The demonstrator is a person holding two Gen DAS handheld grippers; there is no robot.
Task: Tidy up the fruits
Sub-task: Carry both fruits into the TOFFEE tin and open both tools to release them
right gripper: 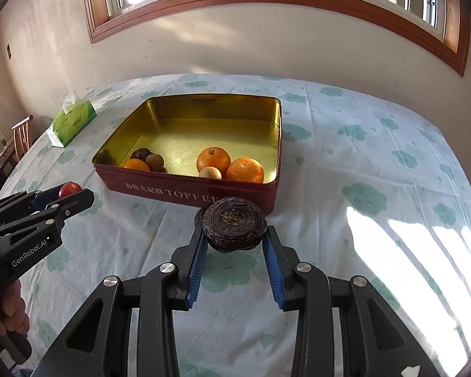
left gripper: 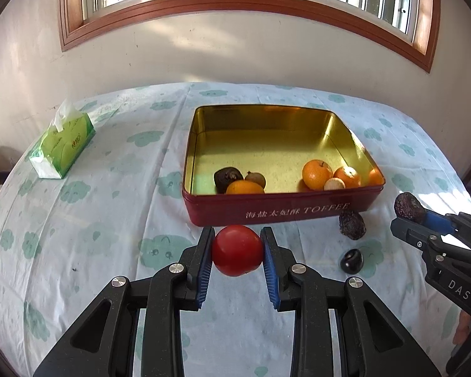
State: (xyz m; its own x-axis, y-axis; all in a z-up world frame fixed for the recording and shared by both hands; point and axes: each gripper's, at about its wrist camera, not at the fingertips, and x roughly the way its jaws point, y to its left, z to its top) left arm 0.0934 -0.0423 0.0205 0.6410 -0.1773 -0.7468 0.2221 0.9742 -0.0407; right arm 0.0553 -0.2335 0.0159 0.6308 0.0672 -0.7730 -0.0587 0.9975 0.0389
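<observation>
My left gripper (left gripper: 237, 248) is shut on a red tomato (left gripper: 237, 250), held just in front of the red toffee tin (left gripper: 267, 210). My right gripper (right gripper: 234, 235) is shut on a dark wrinkled fruit (right gripper: 234, 223) near the tin's (right gripper: 185, 190) front right corner. The right gripper (left gripper: 406, 212) shows at the right edge of the left wrist view with the dark fruit (left gripper: 408, 206). The left gripper (right gripper: 67, 193) with the tomato (right gripper: 69, 189) shows in the right wrist view. The tin holds oranges (left gripper: 317, 174), a dark fruit (left gripper: 225, 178), a brown fruit (left gripper: 256, 178) and a pale one (left gripper: 334, 184).
A second wrinkled dark fruit (left gripper: 352, 224) and a small shiny black fruit (left gripper: 351, 260) lie on the cloud-patterned tablecloth (left gripper: 94, 220) in front of the tin. A green tissue box (left gripper: 61, 144) stands at the far left. A wall with a window is behind the table.
</observation>
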